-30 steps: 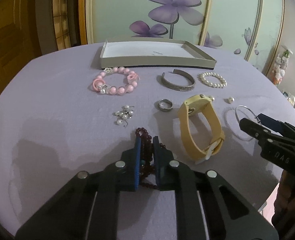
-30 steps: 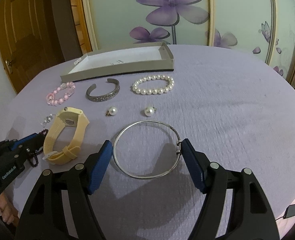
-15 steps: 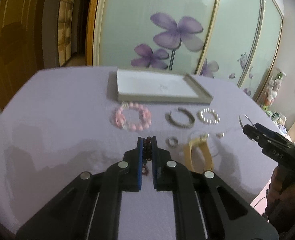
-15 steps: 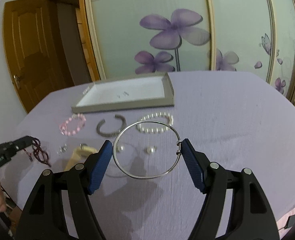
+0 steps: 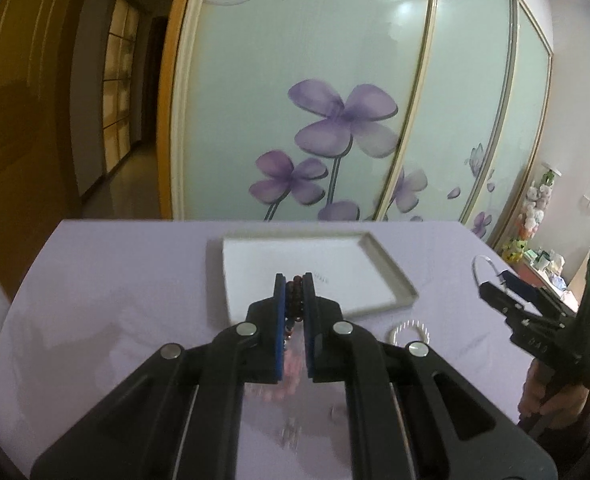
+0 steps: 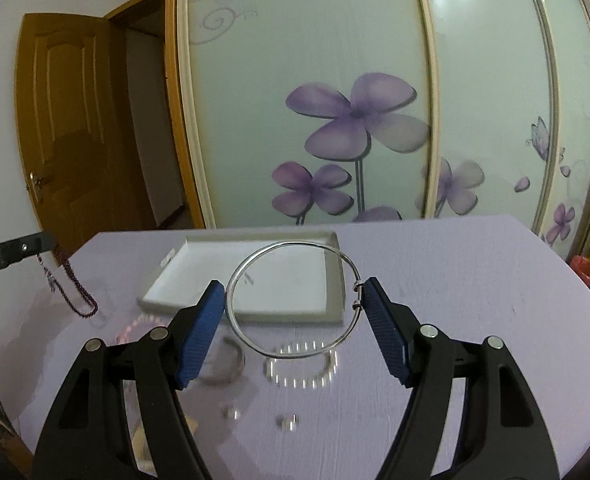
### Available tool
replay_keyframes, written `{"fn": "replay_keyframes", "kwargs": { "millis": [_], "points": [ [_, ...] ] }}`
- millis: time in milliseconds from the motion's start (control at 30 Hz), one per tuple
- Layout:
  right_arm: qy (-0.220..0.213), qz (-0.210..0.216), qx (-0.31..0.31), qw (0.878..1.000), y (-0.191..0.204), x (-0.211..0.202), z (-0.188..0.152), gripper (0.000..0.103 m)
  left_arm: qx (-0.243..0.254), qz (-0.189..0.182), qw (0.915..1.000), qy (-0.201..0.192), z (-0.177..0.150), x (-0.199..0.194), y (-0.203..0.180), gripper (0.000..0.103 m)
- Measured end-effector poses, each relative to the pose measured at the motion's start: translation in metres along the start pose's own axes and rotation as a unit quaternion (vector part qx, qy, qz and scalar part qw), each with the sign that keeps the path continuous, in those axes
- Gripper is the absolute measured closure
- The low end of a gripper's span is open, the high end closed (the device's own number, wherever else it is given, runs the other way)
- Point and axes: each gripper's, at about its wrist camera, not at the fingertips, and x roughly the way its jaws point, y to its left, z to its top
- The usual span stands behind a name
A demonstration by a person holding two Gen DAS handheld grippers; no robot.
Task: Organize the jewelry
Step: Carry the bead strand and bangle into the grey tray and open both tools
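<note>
We see a round table [image 6: 475, 280] under lilac cloth, bearing a shallow grey tray with a white floor [image 6: 255, 280]. Above it our right claw [image 6: 293, 300] is clamped across a thin silver wire bangle [image 6: 255, 258], held aloft. Our left claw [image 5: 295, 292] is pinched together on a dark red beaded strand [image 6: 77, 288], which dangles in loops clear of the table.
</note>
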Motion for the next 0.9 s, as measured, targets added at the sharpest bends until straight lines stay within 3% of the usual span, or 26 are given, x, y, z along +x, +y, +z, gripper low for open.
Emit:
{"fn": "replay_keyframes", "kwargs": {
  "millis": [267,600,900],
  "points": [
    [0.022,0.034,0.001,0.999,-0.004,0.081,0.029,0.031,-0.003,-0.01,0.9999,0.013,0.036,0.075,0.002,0.095],
    [0.12,0.039,-0.016,0.992,-0.004,0.186,0.006,0.031,-0.023,-0.008,0.9976,0.065,0.037,0.178,0.02,0.095],
    [0.165,0.014,-0.009,0.986,-0.006,0.218,-0.005,0.031,-0.032,0.006,0.9957,0.087,0.032,0.224,0.038,0.095]
  ]
}}
